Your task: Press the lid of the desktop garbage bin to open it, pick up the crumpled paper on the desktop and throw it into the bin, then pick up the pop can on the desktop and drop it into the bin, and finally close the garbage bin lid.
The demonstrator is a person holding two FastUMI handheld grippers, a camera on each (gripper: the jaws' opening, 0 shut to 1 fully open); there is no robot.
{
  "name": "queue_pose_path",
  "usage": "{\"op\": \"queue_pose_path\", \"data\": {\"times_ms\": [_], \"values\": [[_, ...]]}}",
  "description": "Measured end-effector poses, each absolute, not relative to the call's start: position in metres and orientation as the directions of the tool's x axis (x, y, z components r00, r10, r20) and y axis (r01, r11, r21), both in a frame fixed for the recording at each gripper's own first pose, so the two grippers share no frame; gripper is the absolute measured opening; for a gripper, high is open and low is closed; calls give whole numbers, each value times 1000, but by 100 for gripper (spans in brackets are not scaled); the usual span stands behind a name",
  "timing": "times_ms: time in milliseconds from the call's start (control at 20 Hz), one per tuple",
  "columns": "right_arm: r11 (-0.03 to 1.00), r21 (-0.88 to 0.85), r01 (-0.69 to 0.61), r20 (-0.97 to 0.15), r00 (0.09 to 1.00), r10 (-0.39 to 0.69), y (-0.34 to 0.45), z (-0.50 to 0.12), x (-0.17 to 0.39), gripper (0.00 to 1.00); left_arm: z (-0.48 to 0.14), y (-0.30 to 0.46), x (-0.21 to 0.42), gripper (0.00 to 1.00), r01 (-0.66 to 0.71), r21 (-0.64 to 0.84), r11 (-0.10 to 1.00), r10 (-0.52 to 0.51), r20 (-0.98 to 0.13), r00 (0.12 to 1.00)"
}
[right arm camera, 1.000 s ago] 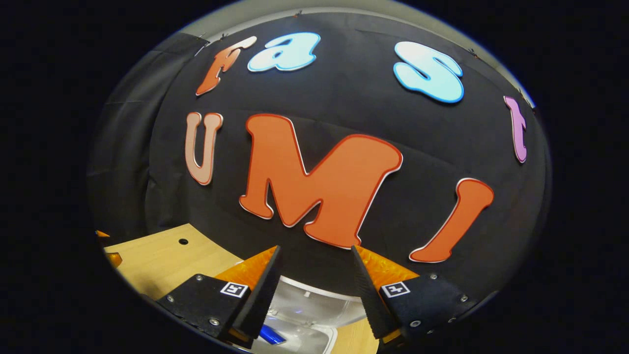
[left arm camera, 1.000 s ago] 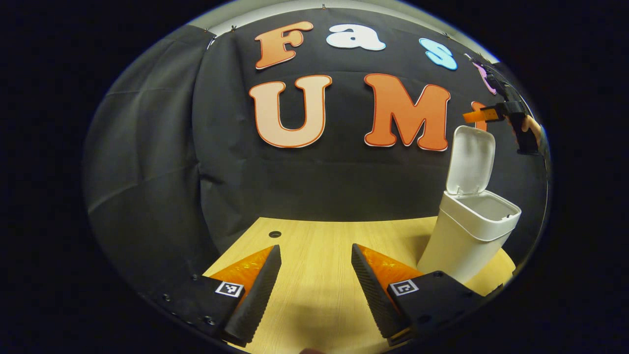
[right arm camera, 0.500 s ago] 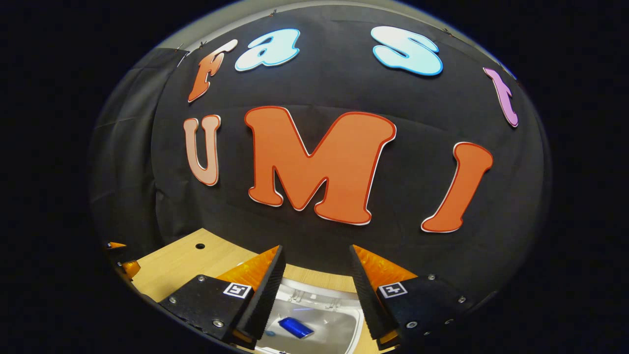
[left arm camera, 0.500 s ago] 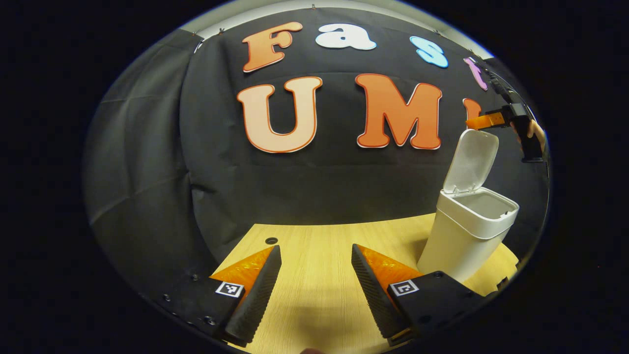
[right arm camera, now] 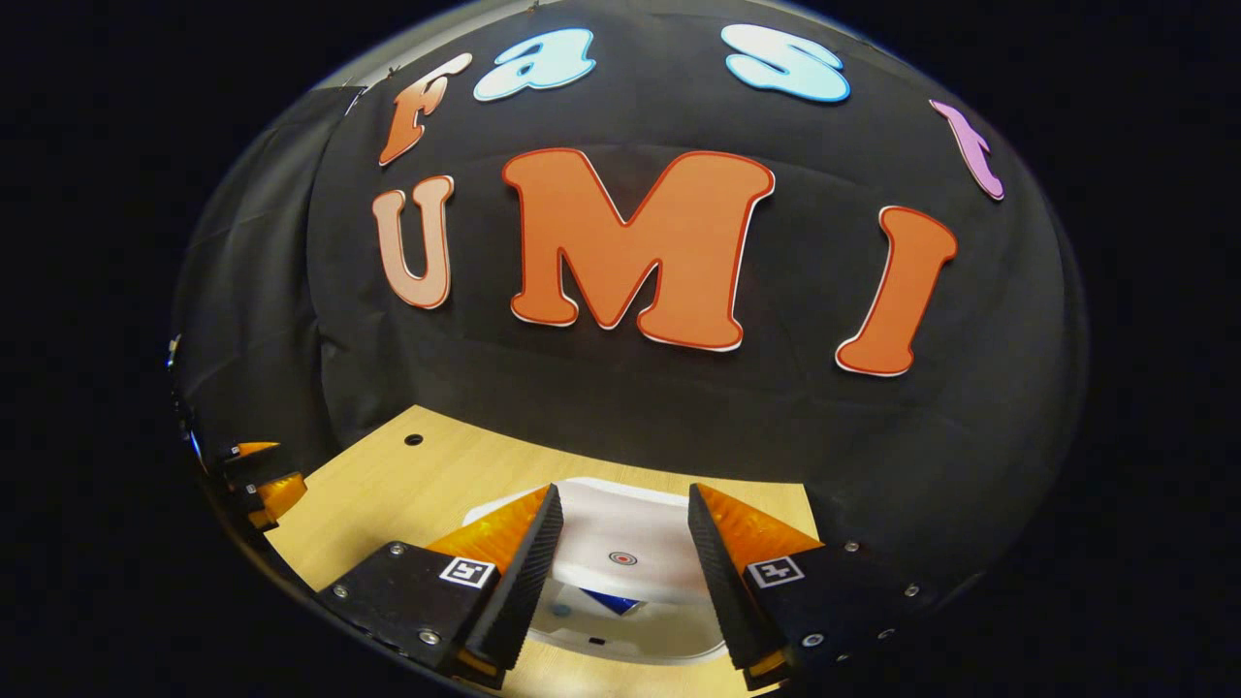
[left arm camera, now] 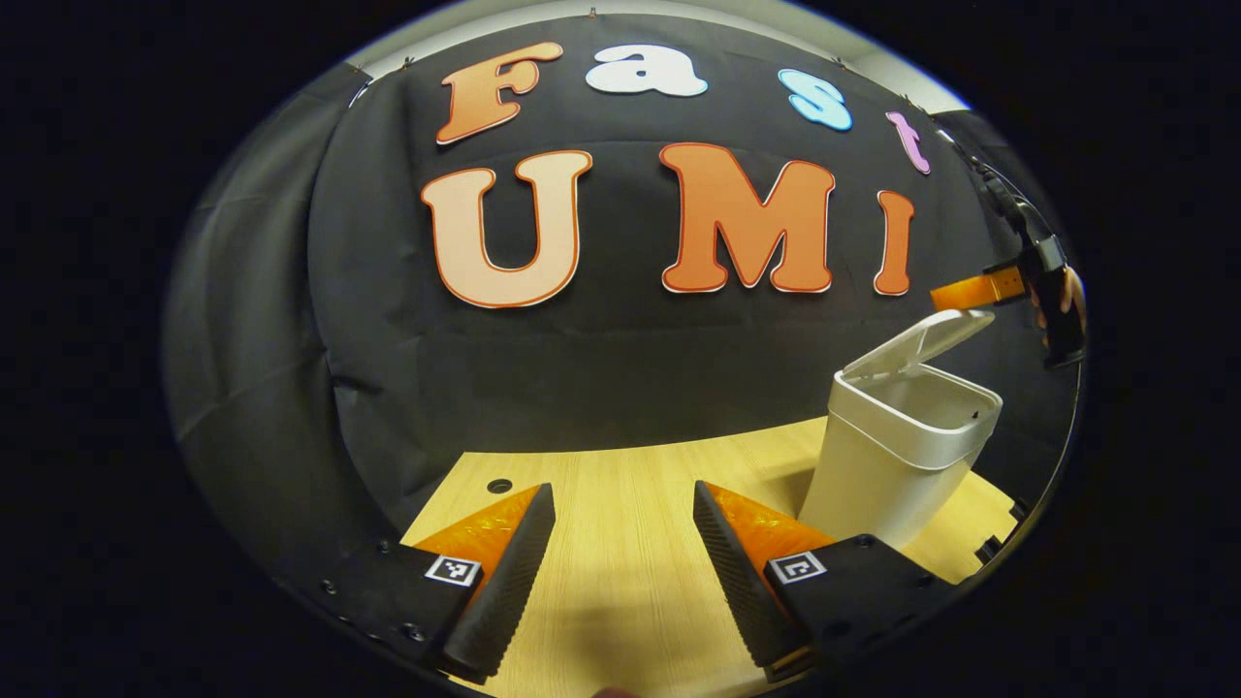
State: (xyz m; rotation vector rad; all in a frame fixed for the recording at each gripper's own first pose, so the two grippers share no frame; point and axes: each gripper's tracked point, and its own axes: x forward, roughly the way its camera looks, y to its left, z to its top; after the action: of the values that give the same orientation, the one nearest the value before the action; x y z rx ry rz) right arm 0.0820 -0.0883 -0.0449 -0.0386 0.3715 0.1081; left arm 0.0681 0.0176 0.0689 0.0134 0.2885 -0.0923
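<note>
You are bringing your open, empty right tool [right arm camera: 620, 543] onto the half-lowered lid [left arm camera: 919, 341] of the garbage bin [left arm camera: 897, 456] on the desk [left arm camera: 630, 504]; the light, stiff plastic probably needs gentle top pressure.

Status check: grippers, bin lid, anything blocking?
Left gripper open, empty, low over the table. Right gripper open, above the bin. Lid tilted, partly open; blue can inside. Nothing in the way.
</note>
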Motion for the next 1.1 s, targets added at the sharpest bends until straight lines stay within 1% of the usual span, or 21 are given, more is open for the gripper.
{"op": "queue_pose_path", "data": {"times_ms": [50, 250, 300, 350, 600, 650, 750, 800, 850, 900, 950, 1050, 1100], "values": [[994, -15, -112, -375, 922, 98, -86, -51, 77, 80, 67, 17, 68, 92, 95, -5, 995, -92, -285, 954], [996, -2, -93, -417, 905, 84, -79, -77, 61, 80, 65, 13, 65, 92, 118, -5, 993, -114, -291, 950], [996, 2, -87, -418, 905, 80, -77, -82, 58, 79, 63, 13, 64, 89, 122, -2, 993, -117, -294, 949], [997, 7, -80, -421, 904, 76, -76, -86, 55, 79, 64, 13, 63, 92, 125, -2, 992, -120, -295, 948], [998, 32, -45, -465, 883, 55, -74, -113, 41, 80, 60, 11, 59, 92, 147, 5, 989, -138, -305, 942], [998, 43, -36, -469, 882, 52, -74, -116, 41, 79, 58, 9, 57, 89, 155, 8, 988, -145, -309, 940], [998, 62, -15, -487, 872, 44, -73, -126, 37, 79, 55, 5, 55, 89, 170, 13, 985, -157, -318, 935], [998, 54, -11, -504, 863, 37, -73, -134, 35, 79, 54, 3, 56, 92, 175, 18, 984, -160, -322, 933], [999, 49, -10, -482, 876, 32, -74, -133, 36, 79, 53, 1, 55, 89, 181, 21, 983, -165, -326, 931], [998, 55, -4, -473, 881, 29, -76, -131, 35, 80, 52, -2, 55, 89, 186, 20, 982, -169, -329, 929], [998, 65, 2, -474, 880, 29, -74, -132, 34, 79, 50, -5, 53, 92, 195, 15, 981, -179, -335, 925], [997, 82, 14, -466, 885, 26, -73, -132, 35, 78, 48, -11, 52, 92, 209, 9, 978, -193, -346, 918], [997, 74, 15, -464, 886, 21, -73, -133, 35, 77, 46, -13, 52, 89, 216, 12, 976, -198, -351, 915]]}}
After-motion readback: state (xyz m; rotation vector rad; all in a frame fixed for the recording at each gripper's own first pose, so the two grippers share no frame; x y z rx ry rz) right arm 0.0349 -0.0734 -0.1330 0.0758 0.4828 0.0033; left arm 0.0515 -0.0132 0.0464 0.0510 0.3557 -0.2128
